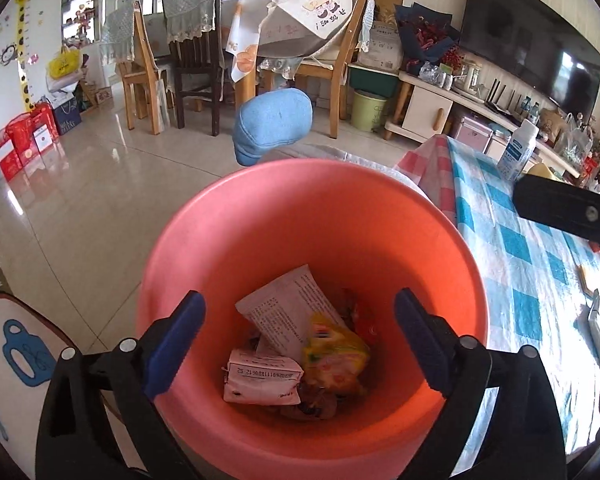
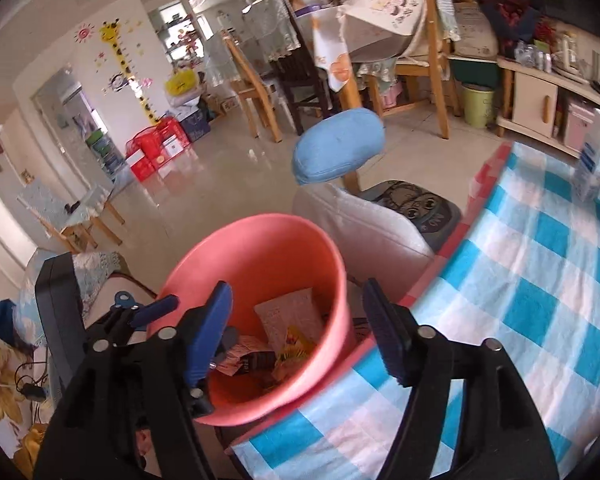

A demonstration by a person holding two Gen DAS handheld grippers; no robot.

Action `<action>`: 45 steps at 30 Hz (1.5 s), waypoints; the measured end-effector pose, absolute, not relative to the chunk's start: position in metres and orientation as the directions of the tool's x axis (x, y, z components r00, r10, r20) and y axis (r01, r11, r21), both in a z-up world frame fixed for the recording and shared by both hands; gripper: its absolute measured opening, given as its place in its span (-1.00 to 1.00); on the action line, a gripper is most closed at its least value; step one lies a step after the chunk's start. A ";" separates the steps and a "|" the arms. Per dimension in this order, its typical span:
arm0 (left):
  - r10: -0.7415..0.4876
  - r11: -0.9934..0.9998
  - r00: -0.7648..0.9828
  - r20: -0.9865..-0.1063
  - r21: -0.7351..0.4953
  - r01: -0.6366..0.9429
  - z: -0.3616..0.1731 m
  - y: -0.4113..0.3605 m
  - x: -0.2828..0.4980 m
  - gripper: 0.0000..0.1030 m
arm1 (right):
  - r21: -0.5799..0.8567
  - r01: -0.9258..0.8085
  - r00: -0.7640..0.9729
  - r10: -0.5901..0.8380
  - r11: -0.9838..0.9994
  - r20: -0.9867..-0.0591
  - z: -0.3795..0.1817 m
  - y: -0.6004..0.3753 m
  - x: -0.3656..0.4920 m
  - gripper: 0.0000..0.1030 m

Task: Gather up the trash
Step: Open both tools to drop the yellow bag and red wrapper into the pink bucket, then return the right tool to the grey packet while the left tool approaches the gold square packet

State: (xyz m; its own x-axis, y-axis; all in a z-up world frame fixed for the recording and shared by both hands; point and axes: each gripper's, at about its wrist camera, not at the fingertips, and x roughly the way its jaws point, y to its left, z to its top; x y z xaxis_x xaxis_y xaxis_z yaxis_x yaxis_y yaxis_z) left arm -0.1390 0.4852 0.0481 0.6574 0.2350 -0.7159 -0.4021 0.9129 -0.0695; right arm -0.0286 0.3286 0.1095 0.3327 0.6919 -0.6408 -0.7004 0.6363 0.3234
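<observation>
A salmon-pink bin (image 1: 260, 216) stands beside the checked table; it also shows in the right wrist view (image 2: 300, 240). Inside lie several wrappers: a white printed packet (image 1: 290, 310), a pink packet (image 1: 262, 380) and a yellow wrapper (image 1: 334, 356). My left gripper (image 1: 298, 344) is open and empty, its fingers spread over the bin's mouth. My right gripper (image 2: 298, 330) is open and empty, just above the bin's near rim by the table edge. The left gripper (image 2: 148, 312) shows at the bin's left rim in the right wrist view. Part of the right gripper (image 1: 568, 210) shows over the table.
A table with a blue-and-white checked cloth (image 2: 540, 300) lies to the right, with a white bottle (image 1: 518, 152) on it. A blue-backed chair (image 2: 340, 152) with a white cushion (image 2: 364, 224) stands behind the bin. Dining chairs, a TV unit and a green bin (image 1: 366, 110) are farther back.
</observation>
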 end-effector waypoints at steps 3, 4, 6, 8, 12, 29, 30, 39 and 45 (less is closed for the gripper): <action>0.236 0.919 0.680 -0.694 -0.066 -0.387 0.057 0.476 -0.142 0.83 | 0.306 -0.681 0.377 0.677 0.665 -0.633 0.112 0.304 -0.032 0.62; 0.234 0.922 0.688 -0.687 -0.069 -0.382 0.060 0.472 -0.143 0.84 | 0.294 -0.673 0.395 0.667 0.678 -0.632 0.112 0.296 -0.035 0.64; 0.221 0.927 0.706 -0.673 -0.079 -0.365 0.065 0.466 -0.144 0.85 | 0.282 -0.663 0.415 0.654 0.693 -0.632 0.112 0.282 -0.037 0.64; 0.205 0.935 0.722 -0.661 -0.084 -0.344 0.073 0.458 -0.143 0.85 | 0.266 -0.652 0.436 0.639 0.710 -0.634 0.113 0.269 -0.041 0.64; 0.186 0.951 0.754 -0.630 -0.077 -0.300 0.088 0.437 -0.142 0.85 | 0.228 -0.640 0.479 0.613 0.734 -0.629 0.115 0.244 -0.049 0.65; 0.074 0.989 0.791 -0.607 -0.059 -0.138 0.120 0.332 -0.132 0.86 | 0.175 -0.561 0.591 0.539 0.809 -0.600 0.113 0.129 -0.071 0.82; 0.061 0.990 0.790 -0.610 -0.067 -0.127 0.120 0.326 -0.131 0.86 | 0.177 -0.554 0.595 0.536 0.813 -0.598 0.112 0.121 -0.071 0.83; -0.019 0.992 0.772 -0.635 -0.107 -0.064 0.116 0.276 -0.124 0.86 | 0.209 -0.497 0.607 0.510 0.842 -0.610 0.098 0.040 -0.065 0.85; -0.045 0.997 0.754 -0.656 -0.079 -0.010 0.111 0.236 -0.114 0.86 | 0.184 -0.471 0.601 0.467 0.863 -0.648 0.082 -0.006 -0.058 0.85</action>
